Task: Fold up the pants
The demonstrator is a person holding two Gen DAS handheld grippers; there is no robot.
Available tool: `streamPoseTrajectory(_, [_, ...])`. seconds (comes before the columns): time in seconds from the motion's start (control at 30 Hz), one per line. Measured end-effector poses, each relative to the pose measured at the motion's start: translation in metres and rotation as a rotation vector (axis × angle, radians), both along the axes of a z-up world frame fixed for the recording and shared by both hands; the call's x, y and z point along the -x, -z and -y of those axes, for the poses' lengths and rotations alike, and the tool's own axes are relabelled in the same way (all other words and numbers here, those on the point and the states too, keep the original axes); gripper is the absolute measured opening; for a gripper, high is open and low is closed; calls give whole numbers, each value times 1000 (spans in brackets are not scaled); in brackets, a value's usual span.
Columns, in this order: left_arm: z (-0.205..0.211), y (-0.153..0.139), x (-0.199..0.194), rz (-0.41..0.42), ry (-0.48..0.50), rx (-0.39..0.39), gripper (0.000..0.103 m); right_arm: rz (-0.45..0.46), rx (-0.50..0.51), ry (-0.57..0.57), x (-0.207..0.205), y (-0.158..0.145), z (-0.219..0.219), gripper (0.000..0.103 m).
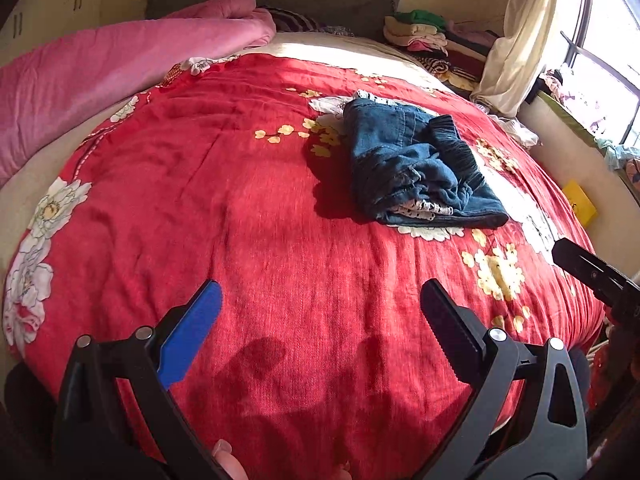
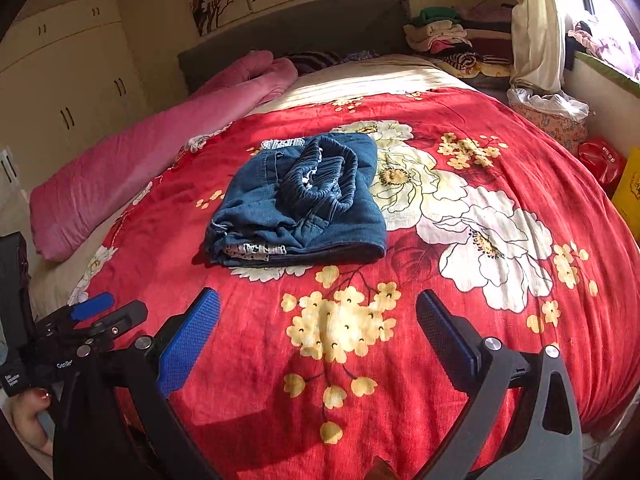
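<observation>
The pants [image 2: 298, 208] lie in a compact blue bundle on the red quilt [image 2: 460, 360], toward the middle of the bed and well ahead of both tools, with the elastic waistband bunched on top and a strip of white lace showing at the near edge. Judging by that shape they are already folded down to a small stack, so the task looks close to done or finished, though the waistband sits a bit lumpy and could take 1 more smoothing pass. The left gripper [image 1: 320, 328] hovers over bare quilt with its jaws spread wide and nothing between them; the right gripper [image 2: 318, 332] is likewise spread wide and empty, nearer the bundle. Both are held low and back from the cloth, probably so the fold stays undisturbed and each camera keeps the whole bundle in sight. In the right view the left tool shows at the lower left edge, with fingers [image 2: 28, 412] wrapped on its handle. A pink blanket [image 2: 140, 160] lies along the far left side, clear of the work.
</observation>
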State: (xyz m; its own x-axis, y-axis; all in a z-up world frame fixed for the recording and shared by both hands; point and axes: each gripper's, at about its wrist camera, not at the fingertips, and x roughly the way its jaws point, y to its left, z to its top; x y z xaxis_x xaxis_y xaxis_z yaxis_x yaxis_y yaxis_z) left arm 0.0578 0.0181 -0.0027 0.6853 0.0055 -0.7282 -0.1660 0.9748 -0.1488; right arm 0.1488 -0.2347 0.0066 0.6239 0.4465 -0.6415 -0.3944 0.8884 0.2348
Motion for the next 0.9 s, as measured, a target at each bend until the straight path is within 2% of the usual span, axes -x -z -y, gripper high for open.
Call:
streamPoseTrajectory(0.37, [7, 9, 5, -21, 10, -9, 93, -7, 69, -5, 19, 18, 3, 98])
streamPoseTrajectory(0.9, [15, 8, 5, -17, 26, -26, 93, -29, 61, 0, 21, 24, 6, 98])
